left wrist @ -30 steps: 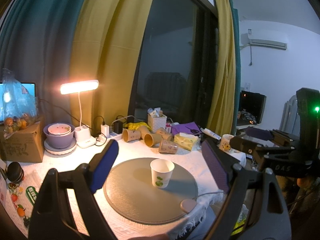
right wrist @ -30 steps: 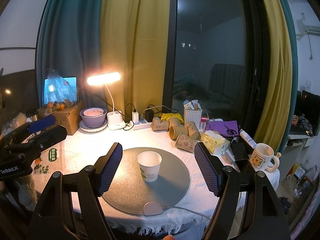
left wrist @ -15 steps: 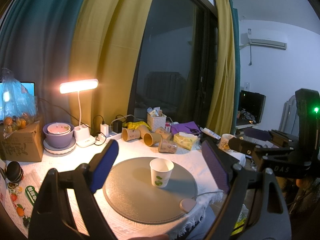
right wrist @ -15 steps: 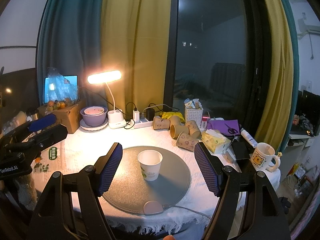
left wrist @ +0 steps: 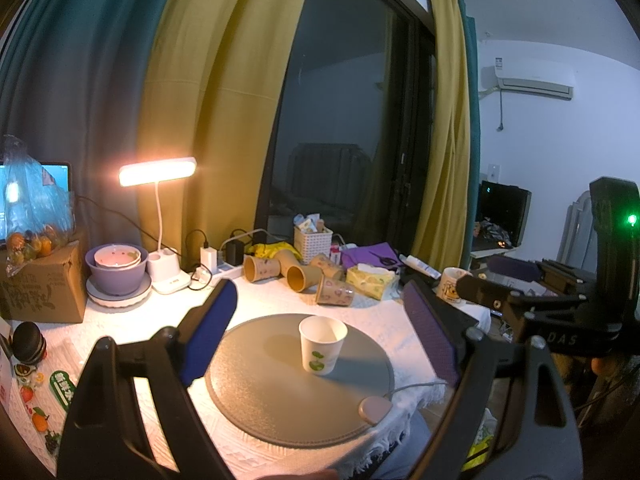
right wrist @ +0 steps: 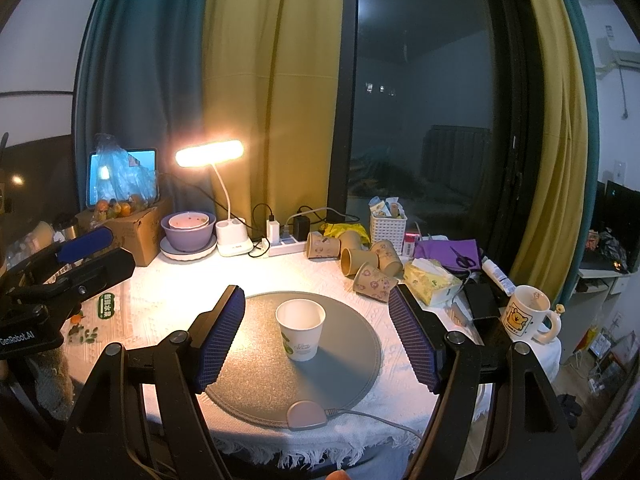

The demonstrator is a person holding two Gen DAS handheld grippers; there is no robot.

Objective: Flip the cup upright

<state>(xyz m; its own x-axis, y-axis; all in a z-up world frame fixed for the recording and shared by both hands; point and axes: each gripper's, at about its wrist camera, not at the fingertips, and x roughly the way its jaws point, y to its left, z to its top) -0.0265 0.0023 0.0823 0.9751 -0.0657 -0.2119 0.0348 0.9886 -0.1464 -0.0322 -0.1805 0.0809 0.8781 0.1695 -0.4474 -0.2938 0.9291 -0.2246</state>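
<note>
On the round grey mat (right wrist: 352, 364) at the middle of your table (right wrist: 176, 296) the white paper cup (right wrist: 301, 329) stands upright, mouth up, with a green print on its side. Your right gripper (right wrist: 316, 334) hangs in front of it with its jaws spread wide; the cup shows between the two blue pads, touching neither. Your left gripper (left wrist: 320, 332) is likewise wide open and holds nothing, with the cup (left wrist: 322, 344) framed between its pads but well beyond them. Behind the mat several brown paper cups (right wrist: 362, 260) lie on their sides in a cluster, beside a yellow tissue pack (right wrist: 430, 282). A lit desk lamp (right wrist: 210, 154) glows at the back left, next to a purple bowl (right wrist: 186, 234). At the right edge of the table stands a cartoon mug (right wrist: 528, 312).
</note>
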